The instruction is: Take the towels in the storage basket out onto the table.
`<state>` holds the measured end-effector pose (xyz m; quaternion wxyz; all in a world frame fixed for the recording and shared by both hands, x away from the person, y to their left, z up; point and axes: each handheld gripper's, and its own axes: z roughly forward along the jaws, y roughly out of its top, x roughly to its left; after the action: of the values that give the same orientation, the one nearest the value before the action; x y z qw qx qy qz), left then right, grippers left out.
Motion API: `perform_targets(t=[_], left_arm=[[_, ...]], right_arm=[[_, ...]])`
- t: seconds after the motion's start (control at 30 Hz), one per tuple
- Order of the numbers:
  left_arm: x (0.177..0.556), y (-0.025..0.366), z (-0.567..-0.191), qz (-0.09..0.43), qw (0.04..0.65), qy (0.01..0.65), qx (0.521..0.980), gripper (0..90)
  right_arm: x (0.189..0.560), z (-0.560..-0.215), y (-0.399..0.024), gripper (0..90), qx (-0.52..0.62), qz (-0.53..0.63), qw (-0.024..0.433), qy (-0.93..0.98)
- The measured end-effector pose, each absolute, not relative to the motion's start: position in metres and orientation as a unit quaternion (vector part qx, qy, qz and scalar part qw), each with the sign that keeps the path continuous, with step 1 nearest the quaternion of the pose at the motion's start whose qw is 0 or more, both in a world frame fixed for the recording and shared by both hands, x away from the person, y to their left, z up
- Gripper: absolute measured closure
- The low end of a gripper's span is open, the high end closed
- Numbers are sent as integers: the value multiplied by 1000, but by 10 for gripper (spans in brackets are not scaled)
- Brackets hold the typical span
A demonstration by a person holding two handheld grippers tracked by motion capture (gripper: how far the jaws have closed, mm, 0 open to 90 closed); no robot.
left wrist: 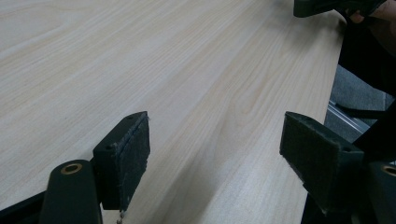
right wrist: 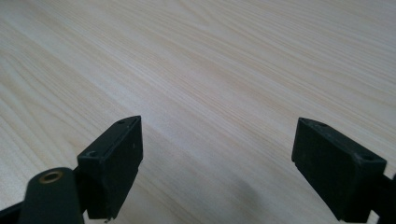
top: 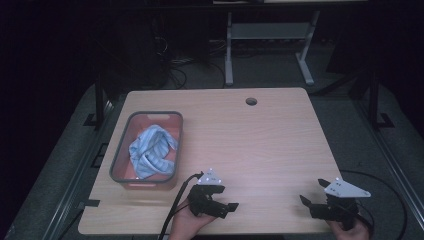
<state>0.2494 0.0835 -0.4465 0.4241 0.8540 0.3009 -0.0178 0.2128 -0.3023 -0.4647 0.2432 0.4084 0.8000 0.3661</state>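
Grey-rimmed bin (top: pixel 121 147) holds a crumpled blue striped cloth (top: pixel 152 152); your left gripper (top: pixel 227 206) and right gripper (top: pixel 311 192) hover agape, empty.

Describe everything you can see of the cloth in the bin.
The cloth is light blue with thin pale stripes, soft fabric, crumpled into a loose twisted heap. It lies inside the grey-rimmed, reddish bin on the table's left side and covers most of the bin's floor. Neither gripper touches it; both are near the table's front edge.

Dim lab; bare desk (top: pixel 260 145), floor cables (top: pixel 175 65).
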Motion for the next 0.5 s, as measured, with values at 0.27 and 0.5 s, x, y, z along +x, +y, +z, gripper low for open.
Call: perform_targets(t=[0.27, 0.5], left_arm=[[254, 85, -435, -14, 428, 312, 848, 210], [262, 87, -417, -25, 438, 321, 840, 192]], right_arm=[[215, -463, -299, 158, 399, 363, 247, 805], [215, -462, -299, 155, 407, 364, 244, 801]])
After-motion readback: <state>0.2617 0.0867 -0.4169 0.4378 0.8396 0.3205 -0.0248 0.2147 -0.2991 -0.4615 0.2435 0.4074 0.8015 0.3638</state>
